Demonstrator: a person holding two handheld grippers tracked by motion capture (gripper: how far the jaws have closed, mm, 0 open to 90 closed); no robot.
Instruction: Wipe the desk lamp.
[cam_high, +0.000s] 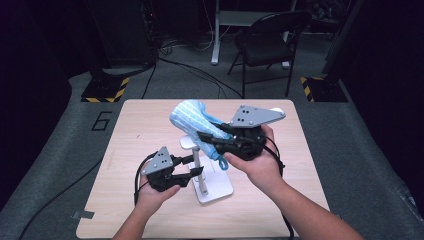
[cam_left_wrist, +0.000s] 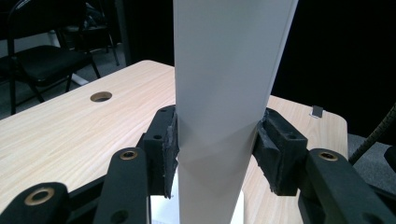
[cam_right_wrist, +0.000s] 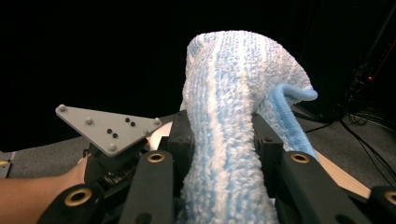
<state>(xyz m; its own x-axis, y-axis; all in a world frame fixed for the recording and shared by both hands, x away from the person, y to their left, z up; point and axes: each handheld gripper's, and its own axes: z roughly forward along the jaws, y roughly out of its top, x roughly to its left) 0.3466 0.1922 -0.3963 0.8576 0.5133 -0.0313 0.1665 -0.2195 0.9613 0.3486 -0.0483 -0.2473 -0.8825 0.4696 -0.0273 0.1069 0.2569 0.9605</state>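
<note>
high view has the left gripper (cam_high: 192, 166) clamped on the white stand's post (cam_high: 198, 167) at the middle of the wooden table (cam_high: 150, 125), while the right gripper (cam_high: 202, 139), raised just above the stand's top, pinches the blue-and-white striped towel (cam_high: 192, 117), which bulges up past its jaws.

1. The stand (cam_high: 200, 167) rose mid-table, its post (cam_left_wrist: 224, 93) blocking any straight pass across the centre.
2. The cloth (cam_high: 192, 120) hung over the stand's top, closing the space above it.
3. The table (cam_high: 145, 125) lay bare to the left, at the far edge and along the near edge.
</note>
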